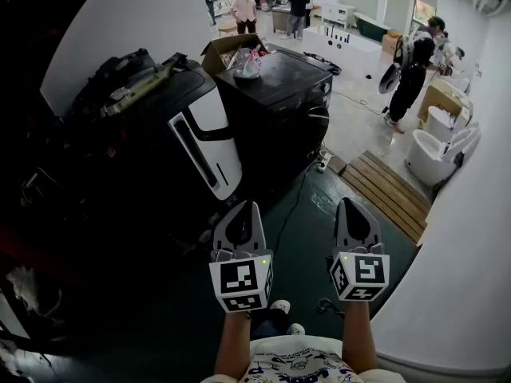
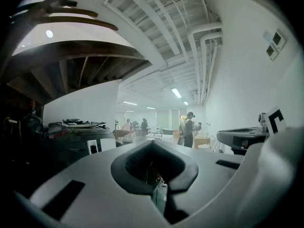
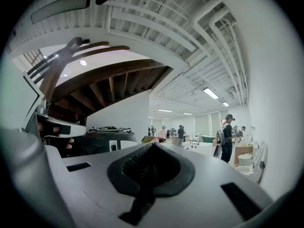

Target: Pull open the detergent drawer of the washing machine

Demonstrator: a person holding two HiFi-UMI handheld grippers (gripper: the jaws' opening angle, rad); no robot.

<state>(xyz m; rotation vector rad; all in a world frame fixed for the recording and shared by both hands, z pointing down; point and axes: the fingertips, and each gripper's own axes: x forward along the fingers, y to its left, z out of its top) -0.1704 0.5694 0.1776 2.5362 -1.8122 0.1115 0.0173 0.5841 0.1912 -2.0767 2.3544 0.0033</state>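
Observation:
A black washing machine (image 1: 160,110) stands ahead on the left, with a white panel (image 1: 211,146) on its front corner; I cannot make out the drawer itself. Both grippers are held level in front of the person, well short of the machine. My left gripper (image 1: 239,207) has its jaws together with nothing between them, only a thin slit showing in the left gripper view (image 2: 154,151). My right gripper (image 1: 354,204) is shut and empty, its dark pads meeting in the right gripper view (image 3: 151,160). The machine shows small at the left in the left gripper view (image 2: 76,134) and the right gripper view (image 3: 107,144).
A second black machine (image 1: 279,86) behind carries a cardboard box (image 1: 231,50). A cable (image 1: 291,206) runs over the green floor. A wooden pallet (image 1: 391,190) and white tubs (image 1: 439,154) lie to the right. Several people stand at the back. A white wall (image 1: 463,278) runs close on the right.

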